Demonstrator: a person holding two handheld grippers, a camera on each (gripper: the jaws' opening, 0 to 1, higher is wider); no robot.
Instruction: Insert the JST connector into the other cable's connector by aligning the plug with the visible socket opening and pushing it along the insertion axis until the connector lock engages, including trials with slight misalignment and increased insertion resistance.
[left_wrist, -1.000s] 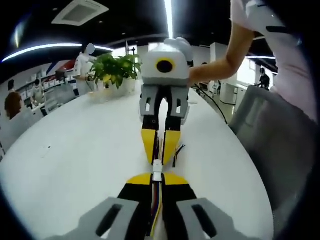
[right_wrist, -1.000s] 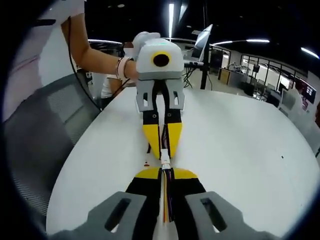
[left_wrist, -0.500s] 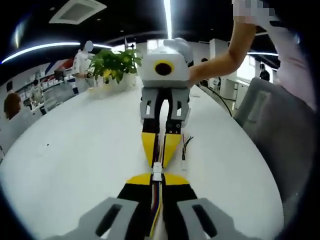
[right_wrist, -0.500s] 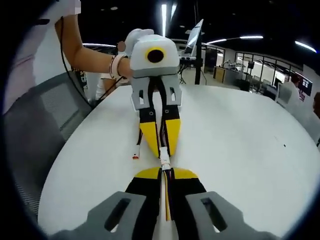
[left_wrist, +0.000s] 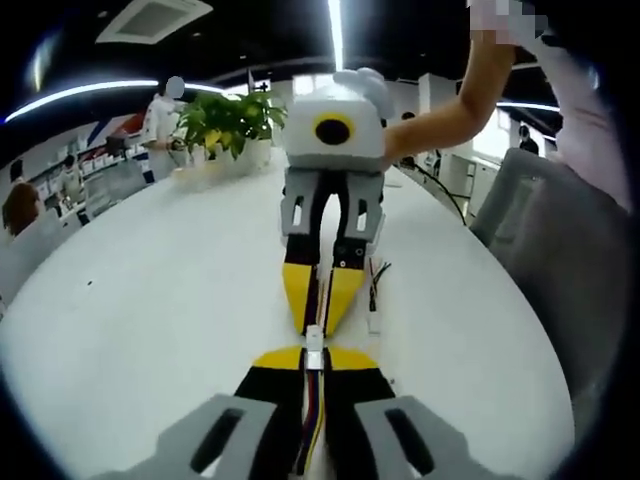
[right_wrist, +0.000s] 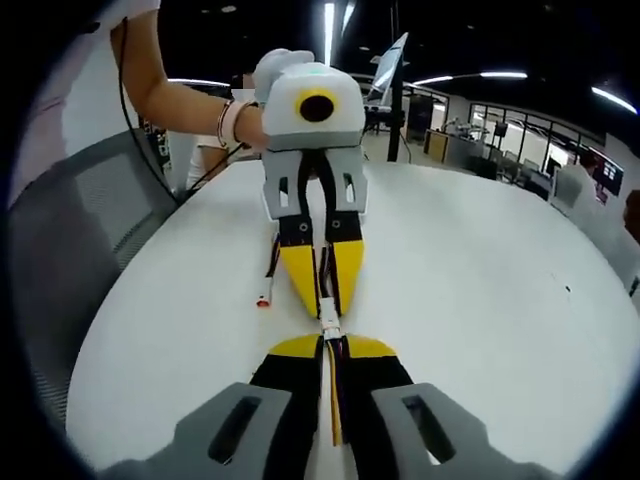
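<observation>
My left gripper (left_wrist: 313, 354) is shut on a multicoloured wire bundle that runs back between its jaws. Facing it tip to tip, my right gripper (left_wrist: 318, 322) is shut on the other cable. The small white JST connector (left_wrist: 314, 339) sits in the narrow gap between the two pairs of yellow fingertips. In the right gripper view, the right gripper (right_wrist: 330, 346) holds its wires, with the white connector (right_wrist: 328, 325) at its tips and the left gripper (right_wrist: 325, 310) just beyond. How deep the plug sits in the socket I cannot tell.
A white round table (left_wrist: 150, 290) lies under both grippers. A loose cable (left_wrist: 373, 300) with a small end connector lies beside them, also seen as the loose cable (right_wrist: 266, 290). A grey chair (left_wrist: 560, 260) stands at the edge. A potted plant (left_wrist: 225, 120) is at the far side.
The grippers stay tip to tip on the connector. Both views have shifted a little over the table, so the loose cable shows further out from beside the facing gripper.
</observation>
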